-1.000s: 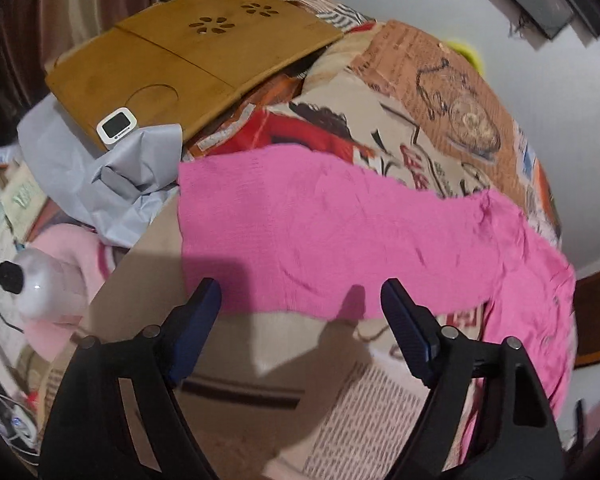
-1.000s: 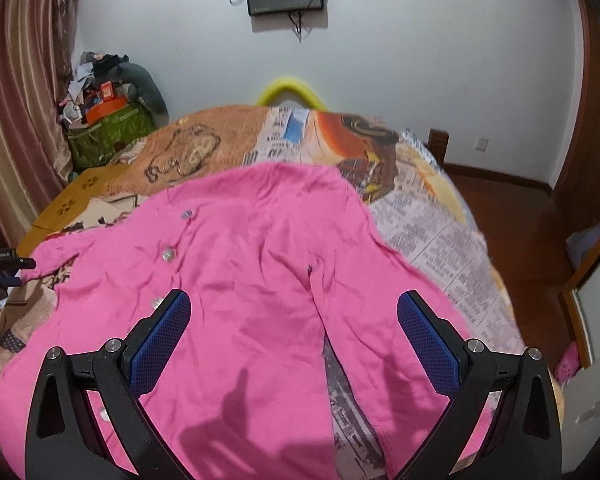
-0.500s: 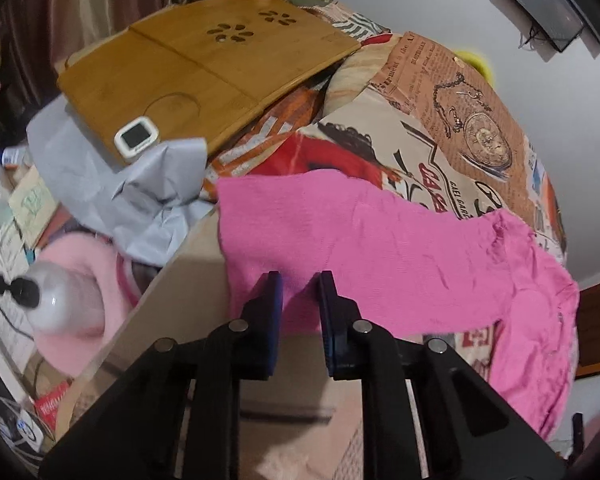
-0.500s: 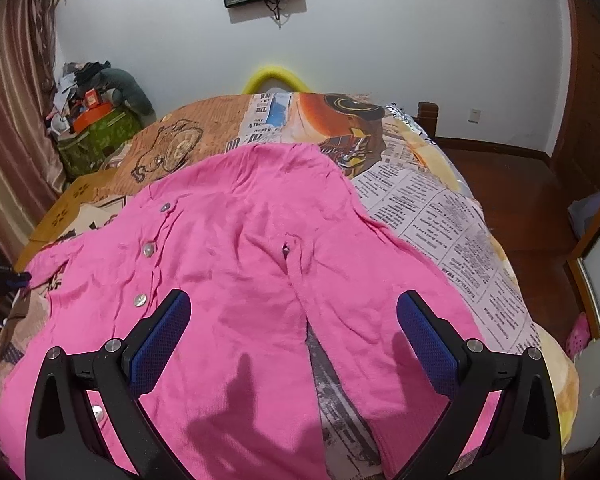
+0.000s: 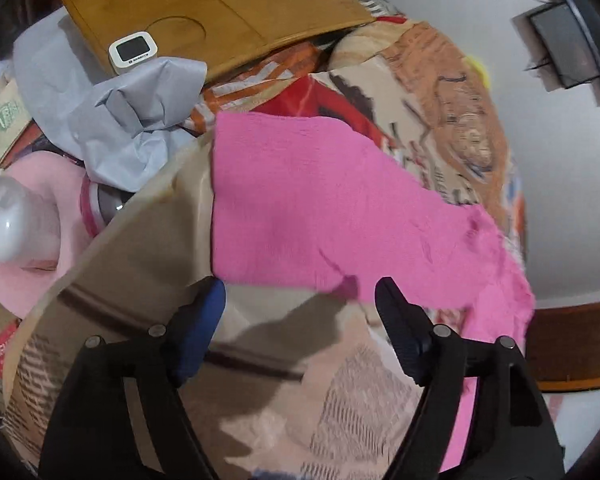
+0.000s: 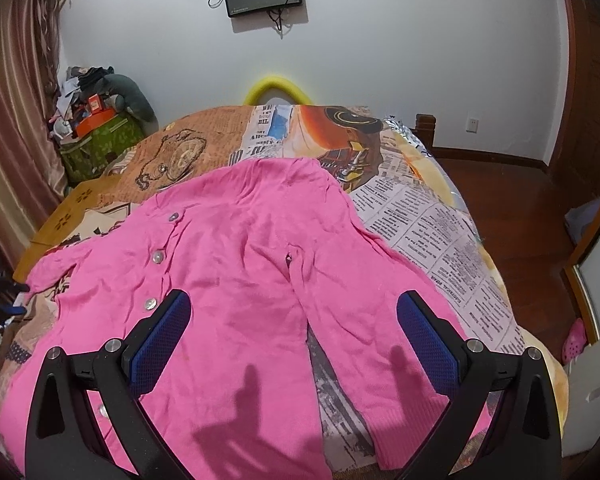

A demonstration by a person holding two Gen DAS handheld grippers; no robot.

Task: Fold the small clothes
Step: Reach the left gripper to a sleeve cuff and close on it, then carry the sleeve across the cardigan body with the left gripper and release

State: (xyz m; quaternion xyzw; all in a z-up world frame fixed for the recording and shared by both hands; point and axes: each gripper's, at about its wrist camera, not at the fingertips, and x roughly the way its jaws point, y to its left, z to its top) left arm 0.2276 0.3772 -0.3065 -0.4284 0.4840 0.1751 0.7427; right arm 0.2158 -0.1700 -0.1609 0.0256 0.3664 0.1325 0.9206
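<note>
A pink buttoned cardigan (image 6: 236, 264) lies spread flat on a printed bedspread (image 6: 432, 216). In the left wrist view one pink sleeve (image 5: 320, 208) stretches across the bed toward its cuff at the left. My left gripper (image 5: 300, 304) is open and empty, just short of the sleeve's near edge. My right gripper (image 6: 294, 320) is open and empty, hovering over the cardigan's lower body, with the other sleeve (image 6: 380, 320) running down between its fingers. The left gripper (image 6: 0, 300) shows at the far left of the right wrist view.
A wooden lap tray (image 5: 204, 4) with a small white timer (image 5: 132, 52) lies at the bed's far left. Crumpled grey paper (image 5: 120, 120), a pink cushion (image 5: 44, 216) and a white bottle (image 5: 4, 224) crowd the bed's edge. A green bag (image 6: 100, 148) stands by the curtain.
My left gripper shut half a second ago near the sleeve's edge and has opened wide again. The right gripper stayed open and rose slightly over the cardigan.
</note>
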